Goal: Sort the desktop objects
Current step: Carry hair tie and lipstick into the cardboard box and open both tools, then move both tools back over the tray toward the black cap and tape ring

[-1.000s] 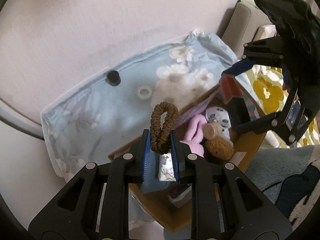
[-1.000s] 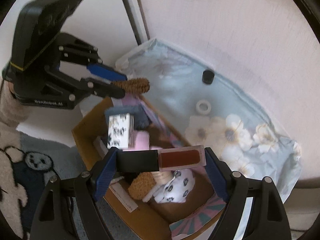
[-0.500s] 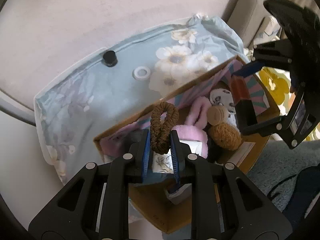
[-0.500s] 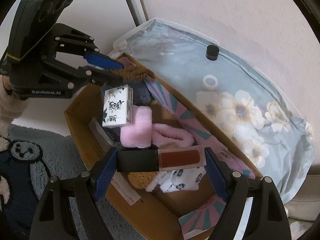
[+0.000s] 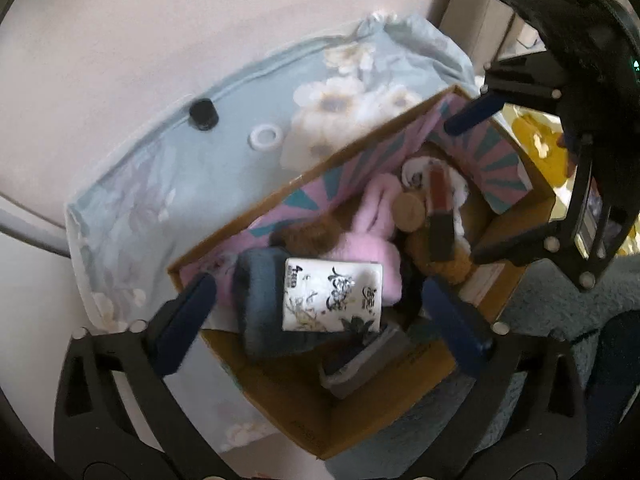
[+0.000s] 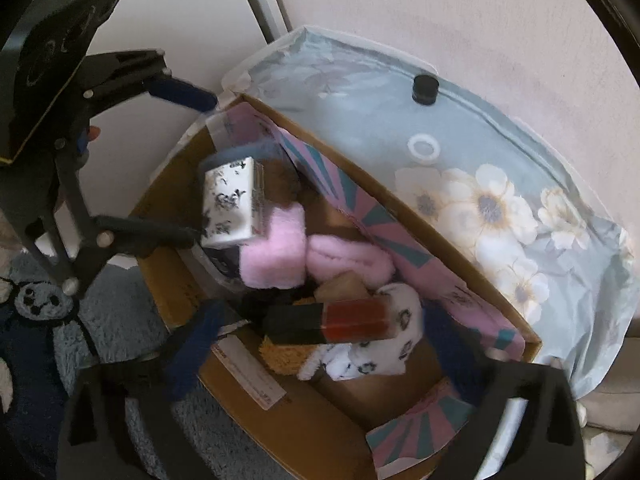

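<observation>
Cardboard box [image 5: 372, 420] sitting on a floral cloth [image 5: 132, 200], center frame, by a pink wall.
Left gripper [image 5: 320, 300] and right gripper [image 6: 320, 348] are now gaping, having dropped hair tie and lip gloss [image 6: 332, 320] inside.

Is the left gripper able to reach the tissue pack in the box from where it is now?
Probably yes. The left gripper is open right above the tissue pack, which lies on top of the other things in the box; nothing covers it.

Pale pink wall [image 5: 168, 20], shaggy rug [image 6: 120, 320]
</observation>
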